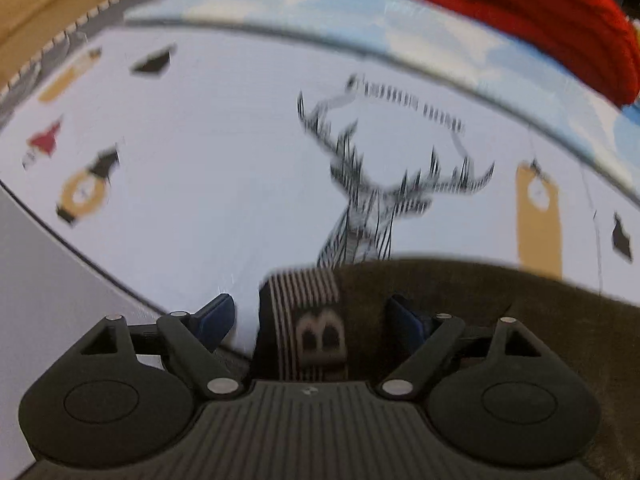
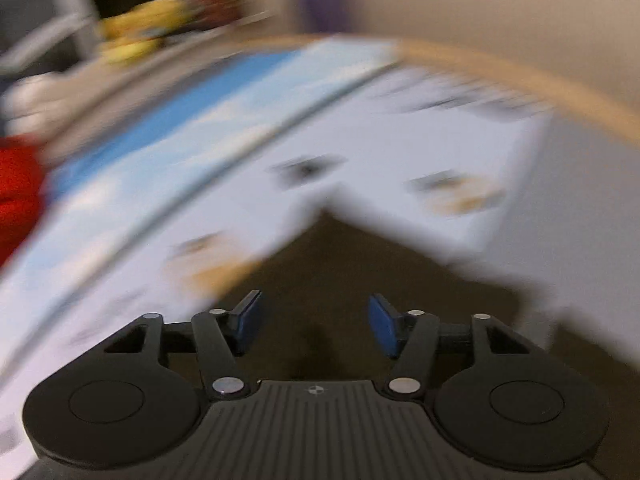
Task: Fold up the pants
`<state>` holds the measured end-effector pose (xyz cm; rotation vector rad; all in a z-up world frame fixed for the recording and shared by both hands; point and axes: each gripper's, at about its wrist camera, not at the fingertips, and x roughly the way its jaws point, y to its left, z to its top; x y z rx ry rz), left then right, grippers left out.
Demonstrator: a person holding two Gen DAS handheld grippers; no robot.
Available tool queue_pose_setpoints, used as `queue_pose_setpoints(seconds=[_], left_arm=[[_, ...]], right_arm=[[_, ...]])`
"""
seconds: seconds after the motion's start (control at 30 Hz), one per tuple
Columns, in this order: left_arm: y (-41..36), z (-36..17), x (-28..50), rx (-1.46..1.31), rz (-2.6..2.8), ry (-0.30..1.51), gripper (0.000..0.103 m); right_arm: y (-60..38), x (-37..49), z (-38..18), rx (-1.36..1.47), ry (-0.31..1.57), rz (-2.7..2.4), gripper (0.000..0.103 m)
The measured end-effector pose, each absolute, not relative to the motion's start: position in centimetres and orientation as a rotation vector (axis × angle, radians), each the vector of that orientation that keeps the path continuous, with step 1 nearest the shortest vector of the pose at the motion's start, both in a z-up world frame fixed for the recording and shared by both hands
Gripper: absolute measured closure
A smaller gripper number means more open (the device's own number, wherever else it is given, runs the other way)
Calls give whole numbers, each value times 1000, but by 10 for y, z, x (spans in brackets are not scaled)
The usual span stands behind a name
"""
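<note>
Two wrist views, both smeared by motion blur, the right one more heavily.

Left view: the left tongs (image 1: 310, 320) have their blue-padded fingers (image 1: 218, 316) spread apart. Between them lies the striped elastic waistband (image 1: 304, 316) of a pair of dark brown pants (image 1: 500, 304), with a large letter B printed on the band. The fingers stand on either side of the band and neither pad visibly presses it. The pants fill the lower right of this view and rest on a white cloth (image 1: 224, 184) printed with a striped deer head (image 1: 380, 196), small wristwatches, tan tags and dark shapes. The surface under the cloth cannot be made out. Past the cloth's far edge runs a strip of blue and white cloud print (image 1: 360, 28), and a red ribbed garment (image 1: 540, 20) sits at the far right corner. A plain grey area shows at the lower left.

Right view: the right tongs (image 2: 316, 320) are also spread apart, with nothing gripped between the blue pads (image 2: 384, 326). They hang directly over the brown pants (image 2: 332, 280), whose edge forms a point aimed away from the camera across the white cloth (image 2: 380, 152). Blurred red and yellow shapes lie beyond the far left edge.
</note>
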<state>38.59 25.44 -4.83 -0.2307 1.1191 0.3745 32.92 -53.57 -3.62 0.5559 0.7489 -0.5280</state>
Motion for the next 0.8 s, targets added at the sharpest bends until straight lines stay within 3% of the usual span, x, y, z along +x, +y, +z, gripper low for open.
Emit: queue_pose_setpoints(seconds=[0.07, 0.1, 0.2, 0.4, 0.67, 0.8], left_arm=[[252, -55, 383, -225, 360, 1108, 21], [250, -55, 383, -220, 339, 1095, 31], [247, -54, 385, -202, 335, 1084, 35], [247, -56, 386, -198, 342, 1075, 34], [255, -55, 382, -196, 288, 1073, 26], [262, -45, 380, -245, 312, 1097, 24]], right_arm=[[-513, 347, -47, 614, 787, -411, 42], [-503, 355, -54, 637, 811, -369, 41], [-470, 375, -74, 622, 907, -264, 41], [-413, 398, -92, 278, 931, -304, 40], [-418, 422, -98, 240, 865, -331, 38], [-429, 418, -80, 308, 849, -335, 42]])
